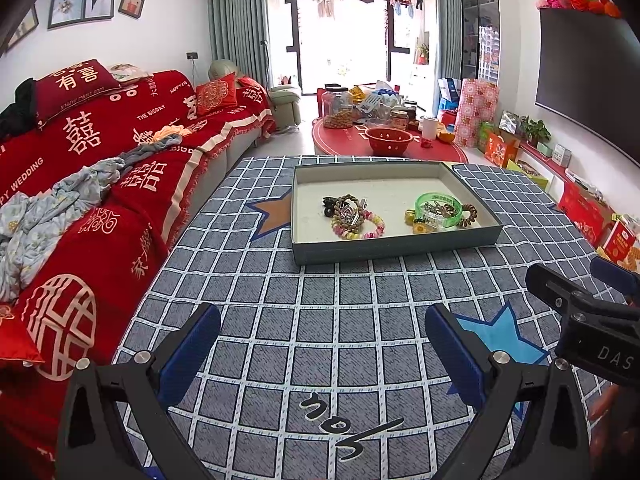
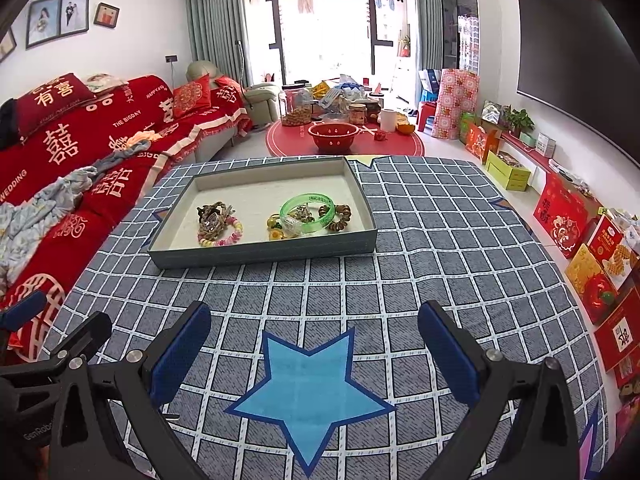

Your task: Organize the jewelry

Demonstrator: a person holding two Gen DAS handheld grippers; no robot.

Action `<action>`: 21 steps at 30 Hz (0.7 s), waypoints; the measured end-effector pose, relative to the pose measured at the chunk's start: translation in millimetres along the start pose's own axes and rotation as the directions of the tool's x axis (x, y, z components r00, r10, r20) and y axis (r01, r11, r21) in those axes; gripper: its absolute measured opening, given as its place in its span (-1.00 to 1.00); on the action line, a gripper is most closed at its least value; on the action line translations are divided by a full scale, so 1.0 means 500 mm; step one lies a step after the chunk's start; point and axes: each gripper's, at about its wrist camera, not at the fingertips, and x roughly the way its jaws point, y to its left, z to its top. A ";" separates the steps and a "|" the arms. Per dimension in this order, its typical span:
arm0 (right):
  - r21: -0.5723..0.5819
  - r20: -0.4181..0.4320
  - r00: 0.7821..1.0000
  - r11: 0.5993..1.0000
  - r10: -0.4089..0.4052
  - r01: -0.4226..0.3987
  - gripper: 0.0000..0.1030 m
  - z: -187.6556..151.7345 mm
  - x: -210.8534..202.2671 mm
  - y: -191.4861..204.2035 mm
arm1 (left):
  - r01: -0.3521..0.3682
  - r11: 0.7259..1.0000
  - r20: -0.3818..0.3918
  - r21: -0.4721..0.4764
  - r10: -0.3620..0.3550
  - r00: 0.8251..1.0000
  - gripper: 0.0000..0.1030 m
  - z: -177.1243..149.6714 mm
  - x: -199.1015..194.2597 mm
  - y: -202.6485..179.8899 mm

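Hovering over checked cloth [image 2: 440, 240]: left gripper [image 1: 322, 354] and right gripper [image 2: 314, 350] both spread wide, empty. Green bangle [image 2: 307, 213] in tray [image 2: 264, 254] probably rigid, slick, breakable; pinch rim. Bead bracelet [image 2: 224, 236] light, floppy.

A long sofa under a red cover with white wedding lettering [image 1: 120, 152] lines the left white wall, below framed wedding photographs [image 1: 82, 2]. Grey-green floor-length curtains [image 1: 236, 36] flank a bright glass balcony door [image 1: 342, 40]. A large dark wall-mounted television screen [image 2: 580, 64] hangs on the right wall. A round red floor rug [image 2: 344, 142] lies on the pale floor.
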 end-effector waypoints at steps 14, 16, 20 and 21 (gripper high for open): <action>0.002 0.000 1.000 1.000 0.001 0.000 0.99 0.002 -0.001 0.004 | 0.003 1.000 -0.003 0.000 -0.003 1.000 1.00 -0.002 0.000 -0.001; 0.001 -0.001 1.000 1.000 0.001 -0.001 0.99 0.002 0.000 0.004 | 0.002 1.000 -0.004 -0.001 -0.002 1.000 1.00 -0.004 -0.001 -0.001; 0.001 0.000 1.000 1.000 0.001 -0.001 0.99 0.002 -0.001 0.003 | 0.002 1.000 -0.004 -0.001 -0.002 1.000 1.00 -0.004 0.000 -0.001; 0.000 0.000 1.000 1.000 0.000 0.000 0.99 0.002 -0.001 0.003 | 0.002 1.000 -0.004 0.000 -0.002 1.000 1.00 -0.004 0.000 -0.001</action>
